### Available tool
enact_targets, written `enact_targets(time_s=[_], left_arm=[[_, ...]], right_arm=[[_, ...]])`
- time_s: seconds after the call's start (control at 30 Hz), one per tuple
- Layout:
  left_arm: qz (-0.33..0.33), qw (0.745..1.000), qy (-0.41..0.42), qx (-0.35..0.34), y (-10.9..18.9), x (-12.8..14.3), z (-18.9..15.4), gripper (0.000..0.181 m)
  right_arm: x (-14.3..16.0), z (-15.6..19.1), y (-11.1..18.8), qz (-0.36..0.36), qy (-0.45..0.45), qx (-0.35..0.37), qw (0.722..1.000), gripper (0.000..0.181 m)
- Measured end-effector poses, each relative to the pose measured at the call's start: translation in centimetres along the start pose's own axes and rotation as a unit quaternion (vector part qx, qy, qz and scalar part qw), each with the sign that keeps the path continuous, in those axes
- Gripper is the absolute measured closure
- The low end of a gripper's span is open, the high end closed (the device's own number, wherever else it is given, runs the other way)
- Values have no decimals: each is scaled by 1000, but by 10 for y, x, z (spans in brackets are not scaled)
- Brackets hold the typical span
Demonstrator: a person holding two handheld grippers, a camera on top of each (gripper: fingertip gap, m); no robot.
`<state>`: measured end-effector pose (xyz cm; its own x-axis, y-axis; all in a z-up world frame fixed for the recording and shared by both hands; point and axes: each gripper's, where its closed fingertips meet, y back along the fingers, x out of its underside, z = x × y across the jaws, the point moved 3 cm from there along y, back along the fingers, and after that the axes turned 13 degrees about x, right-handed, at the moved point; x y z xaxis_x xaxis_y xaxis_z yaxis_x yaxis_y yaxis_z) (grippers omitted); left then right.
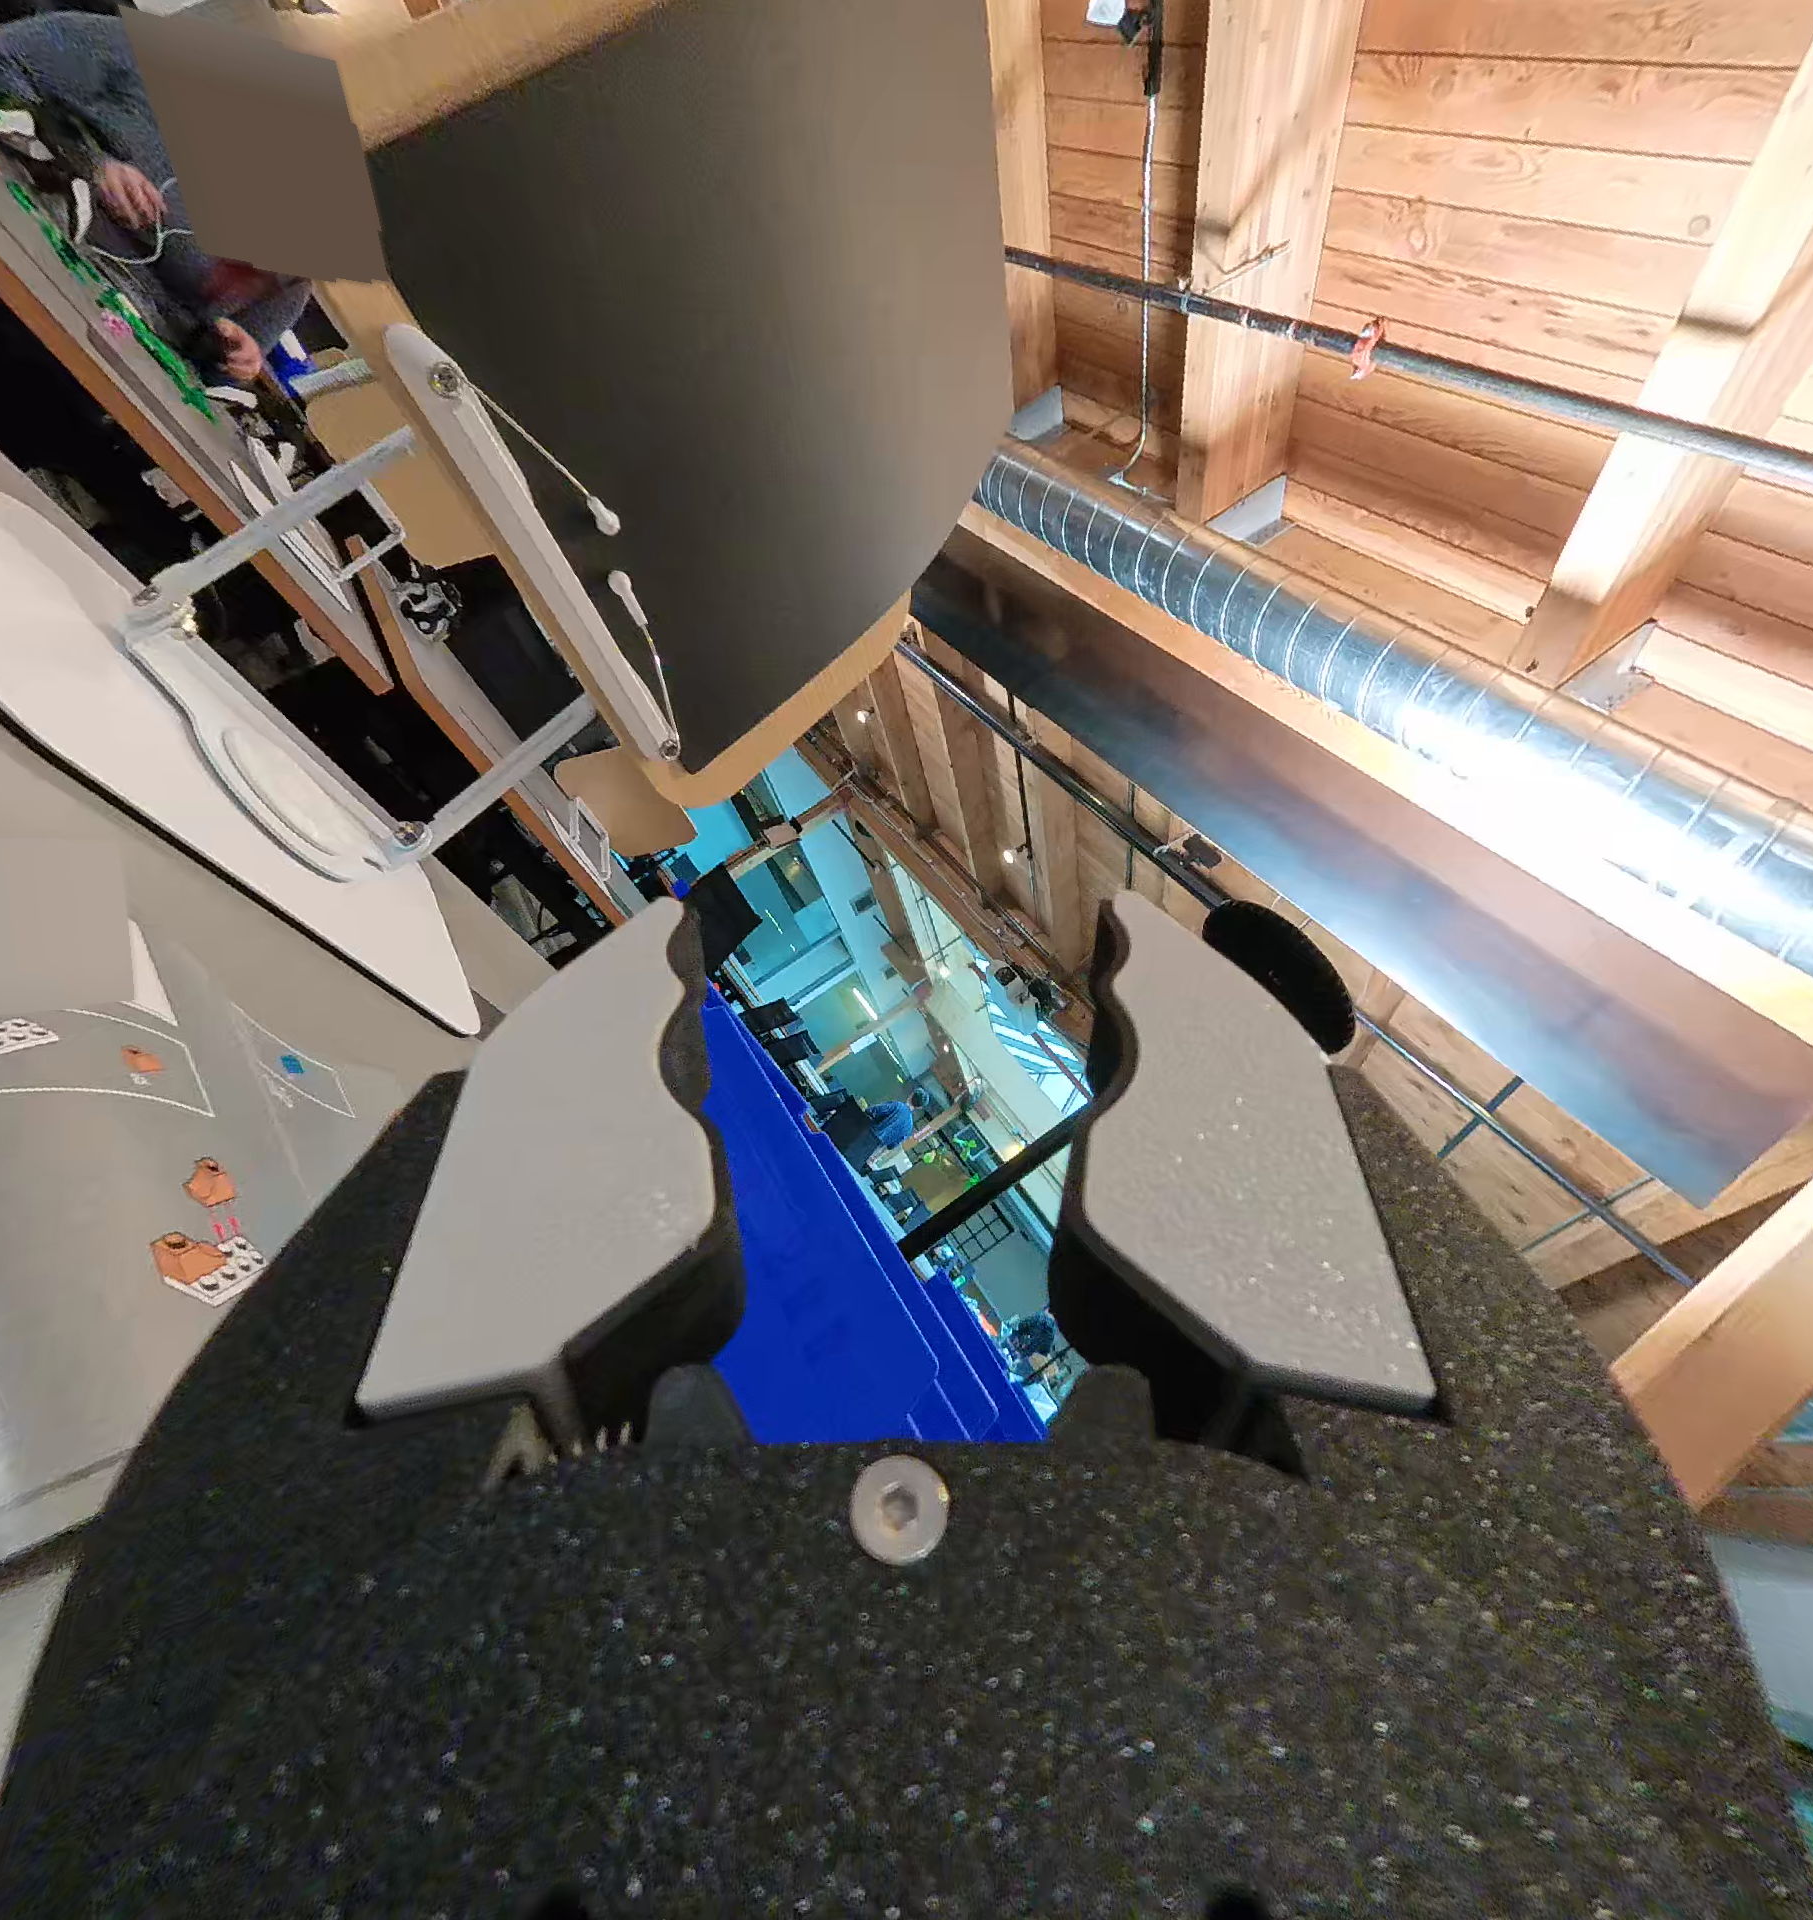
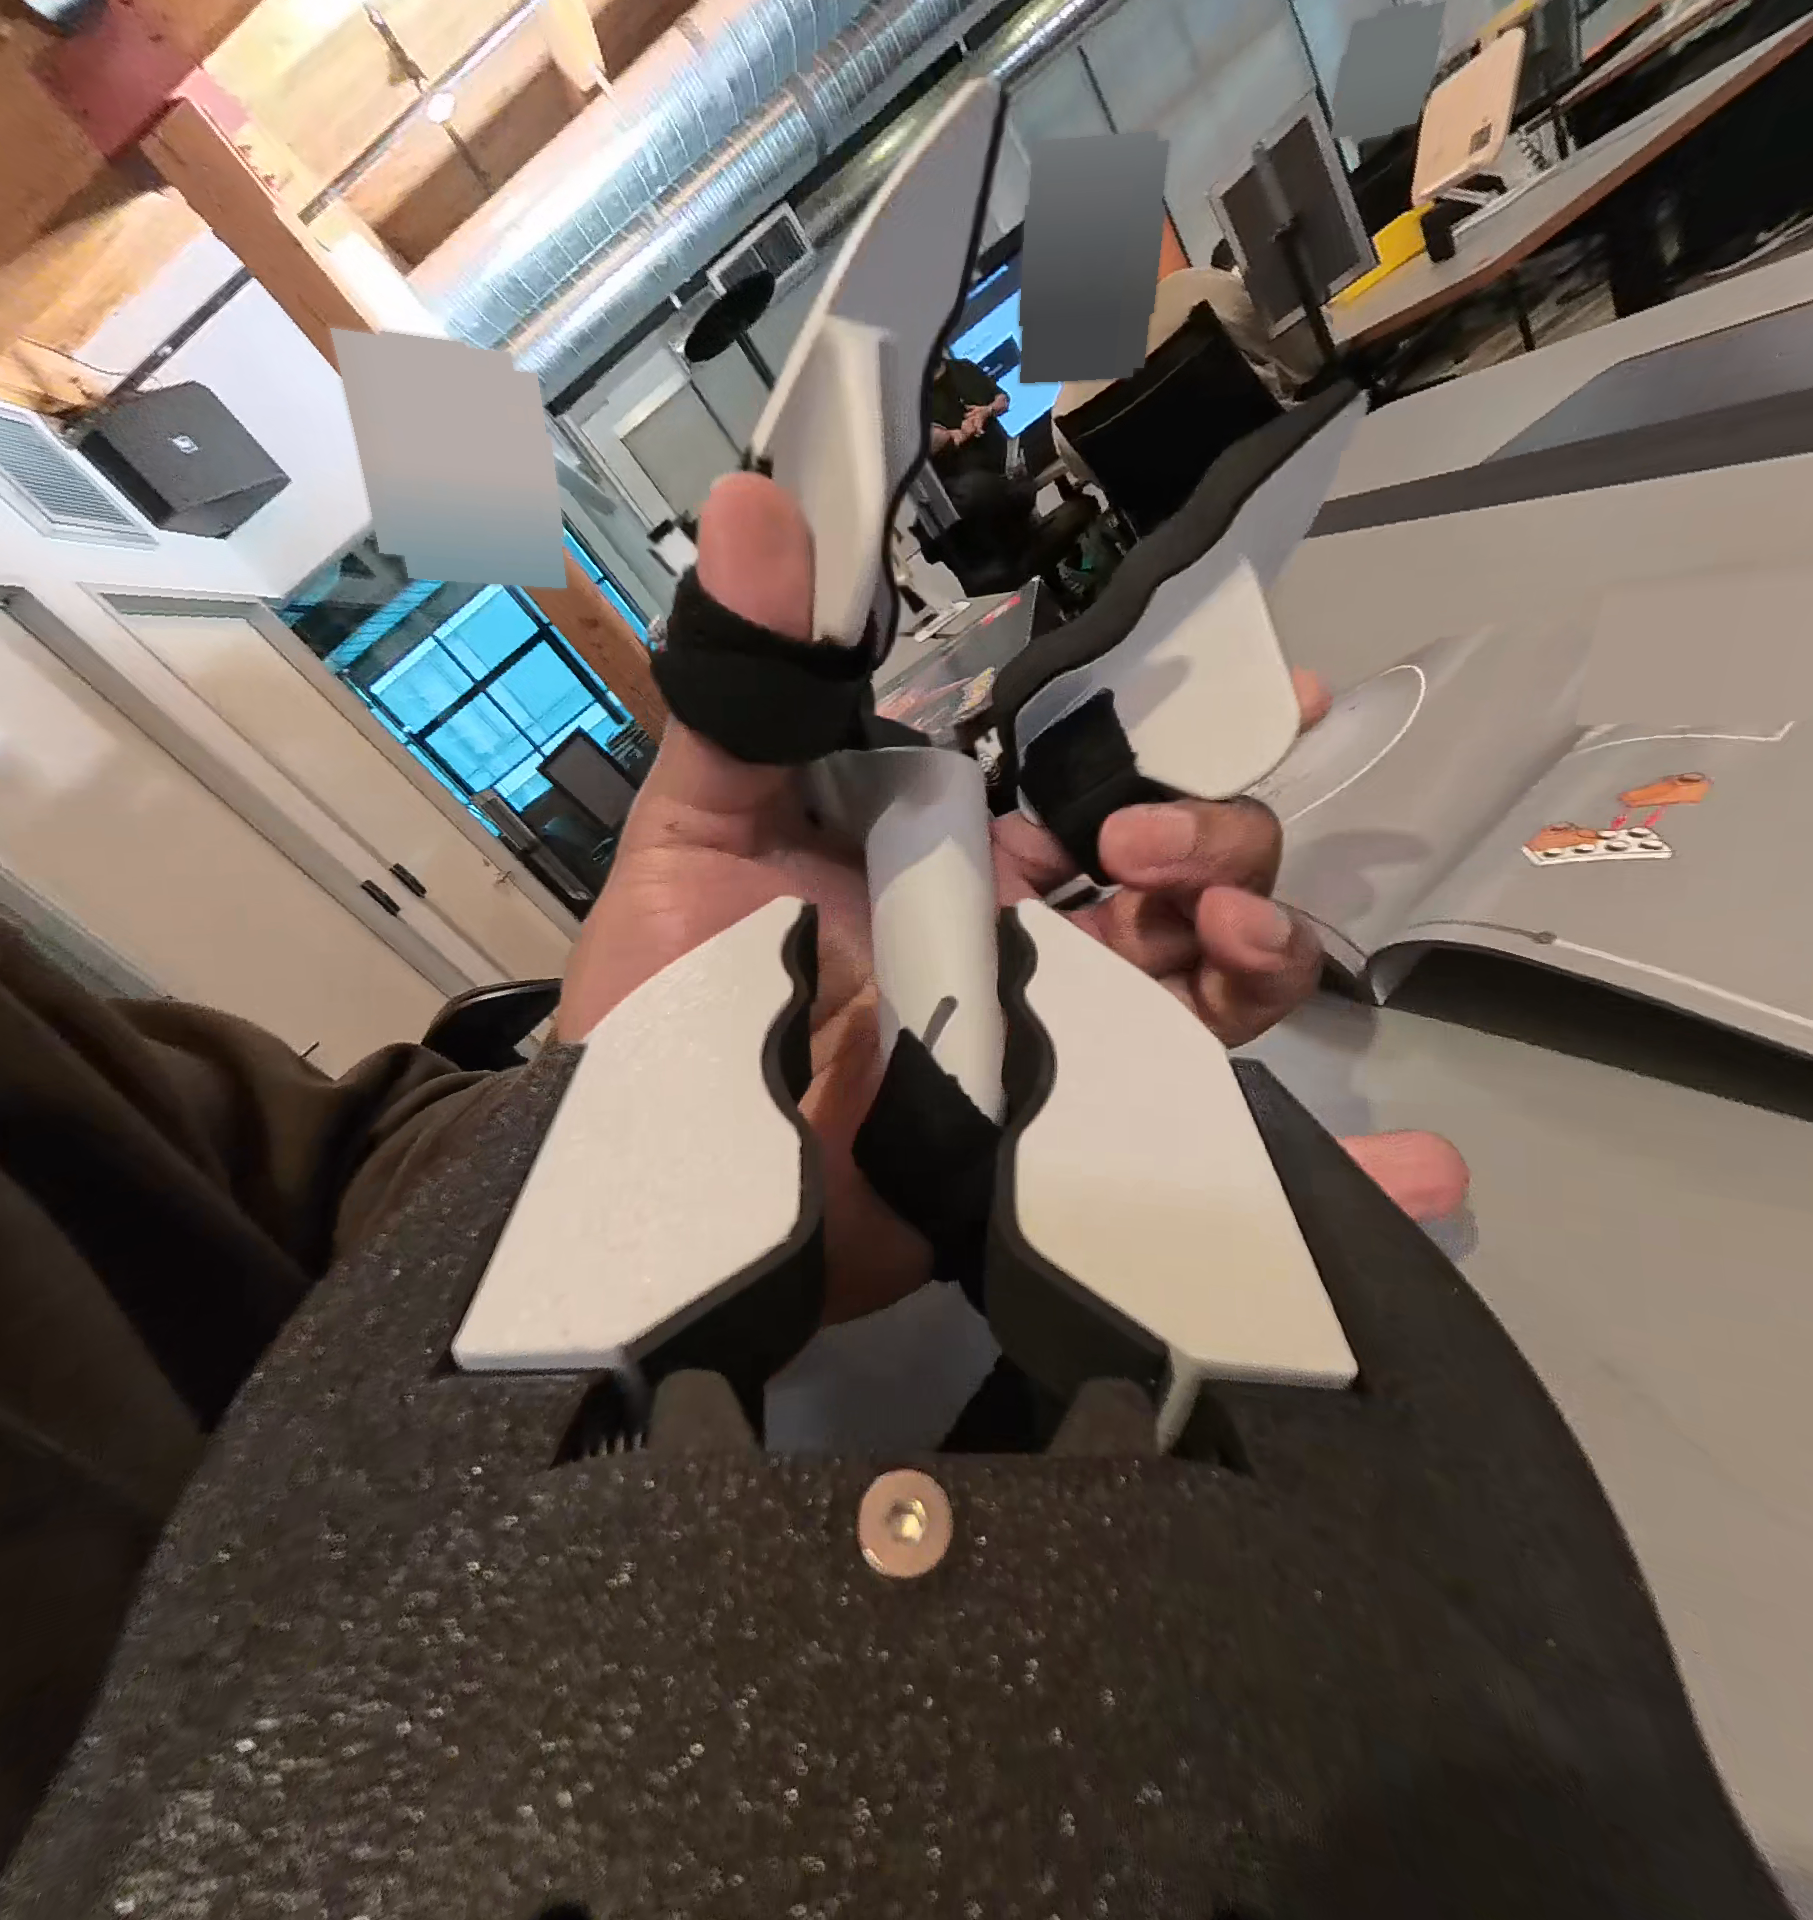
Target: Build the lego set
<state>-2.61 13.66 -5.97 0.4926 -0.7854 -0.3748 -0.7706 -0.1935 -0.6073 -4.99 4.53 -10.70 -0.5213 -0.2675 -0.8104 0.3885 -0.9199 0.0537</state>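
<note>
No loose bricks show in either view. The open instruction booklet lies on the grey table at the left, its page showing orange and white bricks; it also shows in the right wrist view. My left gripper points up toward the ceiling, open and empty. My right gripper is partly open and holds nothing. Through its gap I see a hand holding the left gripper's white handle, strapped on with black bands. The left gripper's fingers point up and stand apart.
A dark panel hangs close above the left gripper. A white round tabletop is at the left. A blue bin shows between the left fingers. The grey table runs along the right. People sit at desks behind. Spacing between my two grippers at the tips: around 11 centimetres.
</note>
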Motion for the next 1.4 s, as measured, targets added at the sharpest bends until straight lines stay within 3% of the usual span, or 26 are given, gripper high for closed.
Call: enact_targets(time_s=[0.23,0.37,0.47,0.57,0.63,0.73,1.0,1.27,1.4], left_arm=[[-13,999,8,29,1,-4,-4,126],[10,982,-161,98,3,-19,-17,150],[34,948,-294,120,4,-19,-27,156],[97,935,-315,134,4,5,-25,164],[158,922,-322,145,4,24,-26,180],[231,891,-372,121,5,40,-19,181],[319,888,-327,53,10,57,8,181],[402,846,-350,9,17,89,14,181],[413,850,-325,-12,18,92,19,181]], right_arm=[[-1,5,1,-8,-18,-34,999,136],[-4,5,4,-12,55,-37,998,142],[-9,-5,8,-41,75,13,996,152],[-22,-24,15,-62,99,66,991,160],[-33,-40,23,-80,124,117,982,167],[-48,-61,36,-95,141,180,969,179],[-50,-86,44,-52,199,280,938,181],[-48,-102,51,-26,200,326,924,181],[-45,-114,54,-4,194,349,917,181]])
